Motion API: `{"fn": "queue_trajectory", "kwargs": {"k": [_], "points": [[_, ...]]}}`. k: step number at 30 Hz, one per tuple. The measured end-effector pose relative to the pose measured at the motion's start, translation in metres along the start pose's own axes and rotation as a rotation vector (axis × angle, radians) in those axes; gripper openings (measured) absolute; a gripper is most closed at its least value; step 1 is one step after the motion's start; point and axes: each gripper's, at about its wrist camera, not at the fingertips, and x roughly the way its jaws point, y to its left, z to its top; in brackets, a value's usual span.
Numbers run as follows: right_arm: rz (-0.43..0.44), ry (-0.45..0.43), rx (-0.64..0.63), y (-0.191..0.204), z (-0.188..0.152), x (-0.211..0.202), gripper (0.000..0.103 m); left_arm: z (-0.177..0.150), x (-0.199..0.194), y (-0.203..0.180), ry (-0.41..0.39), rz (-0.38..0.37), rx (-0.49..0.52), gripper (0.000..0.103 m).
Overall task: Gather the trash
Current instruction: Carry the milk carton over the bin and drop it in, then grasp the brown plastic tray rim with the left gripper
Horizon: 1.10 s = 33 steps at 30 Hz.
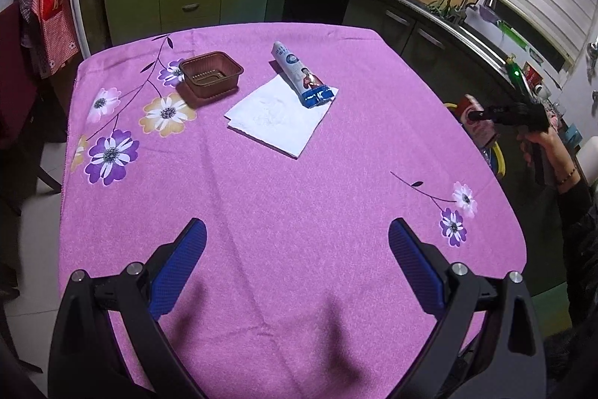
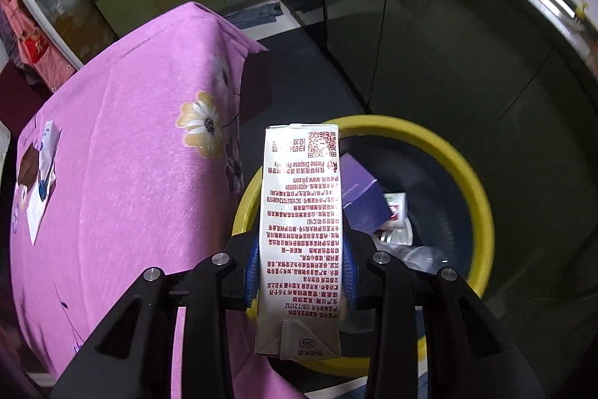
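On the desk: one brown plastic tray, one white napkin, one printed wrapper. One milk carton. One yellow-rimmed bin, holding one purple box; further items inside uncountable. Two grippers: left gripper, right gripper.

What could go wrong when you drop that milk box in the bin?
1. The drink carton, clamped in the right gripper, hangs over the near edge of the yellow-rimmed bin; released now, it might clip the rim and fall to the floor.
2. The bin already holds a purple box and other trash, so the carton could bounce off.
3. The tablecloth hangs close by and could catch the gripper.
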Motion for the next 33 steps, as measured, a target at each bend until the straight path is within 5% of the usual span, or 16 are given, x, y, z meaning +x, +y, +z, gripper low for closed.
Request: {"fn": "queue_trajectory", "kwargs": {"k": [5,14,23,33], "points": [[-0.022,-0.024,0.044,-0.011,-0.001,0.005,0.042,-0.001,0.003,0.003,0.01,0.009,-0.001,0.093],[0.018,-0.154,0.016,0.006,-0.034,-0.062,0.049,0.014,0.016,0.01,0.022,0.006,0.039,0.093],[0.094,-0.173,-0.047,0.04,-0.055,-0.082,0.05,0.075,0.036,0.018,0.016,-0.024,0.178,0.093],[0.119,-0.141,-0.067,0.055,-0.064,-0.062,0.05,0.144,0.11,0.046,0.128,0.012,0.248,0.09]]}}
